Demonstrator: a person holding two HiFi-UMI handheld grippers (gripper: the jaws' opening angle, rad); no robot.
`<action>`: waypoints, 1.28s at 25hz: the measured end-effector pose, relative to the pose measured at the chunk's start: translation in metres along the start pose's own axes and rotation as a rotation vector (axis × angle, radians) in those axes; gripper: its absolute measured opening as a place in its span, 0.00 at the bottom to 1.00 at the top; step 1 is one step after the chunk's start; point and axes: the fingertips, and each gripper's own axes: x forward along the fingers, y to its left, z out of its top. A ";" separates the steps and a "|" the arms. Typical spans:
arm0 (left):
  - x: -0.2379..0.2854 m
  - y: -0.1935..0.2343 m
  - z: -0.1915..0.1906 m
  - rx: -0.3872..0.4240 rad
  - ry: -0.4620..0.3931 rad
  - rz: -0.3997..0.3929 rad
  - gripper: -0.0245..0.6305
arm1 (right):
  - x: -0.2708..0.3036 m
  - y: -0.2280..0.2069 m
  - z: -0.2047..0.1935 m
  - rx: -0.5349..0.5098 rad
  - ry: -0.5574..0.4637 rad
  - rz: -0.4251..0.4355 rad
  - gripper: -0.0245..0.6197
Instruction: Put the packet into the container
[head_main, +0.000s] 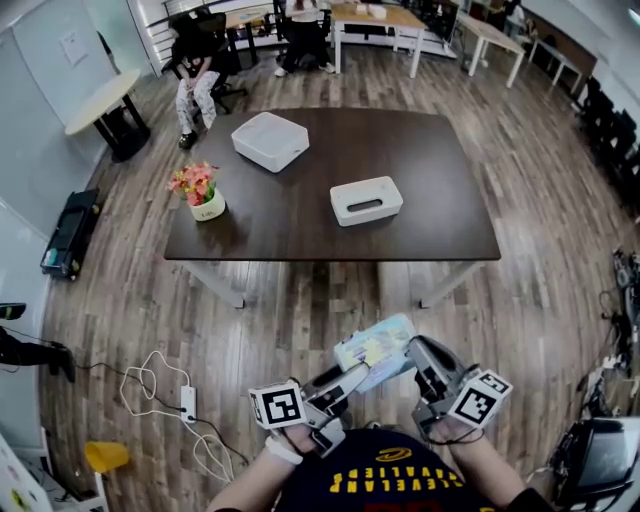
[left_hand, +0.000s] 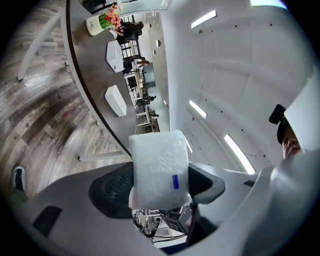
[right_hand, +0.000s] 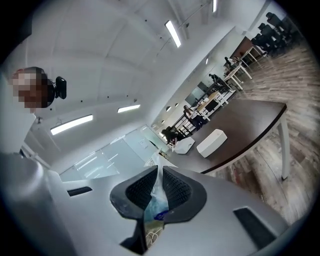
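The packet (head_main: 375, 348), a pale plastic pouch with faint print, hangs low in the head view between both grippers, well in front of the table. My right gripper (head_main: 420, 362) is shut on it, and the right gripper view shows a thin edge of the packet (right_hand: 154, 210) pinched between the pads. In the left gripper view my left gripper (left_hand: 160, 186) has its jaws spread wide, open, with the packet's broad white face (left_hand: 159, 165) filling the gap between them. The open white container (head_main: 366, 200) sits right of centre on the dark table (head_main: 420, 150).
A white lidded box (head_main: 270, 141) and a flower pot (head_main: 200, 192) stand on the table's left half. A person sits on a chair (head_main: 198, 75) beyond the table. A power strip with white cables (head_main: 185, 402) lies on the wood floor at my left.
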 end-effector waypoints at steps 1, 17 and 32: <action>0.001 0.001 0.007 -0.013 0.001 -0.007 0.48 | 0.006 0.000 0.003 0.000 -0.007 -0.003 0.10; 0.053 0.015 0.088 -0.078 -0.084 -0.020 0.51 | 0.067 -0.051 0.073 0.130 -0.094 0.055 0.09; 0.186 0.018 0.180 0.322 -0.166 0.218 0.44 | 0.139 -0.142 0.184 0.139 -0.003 0.171 0.08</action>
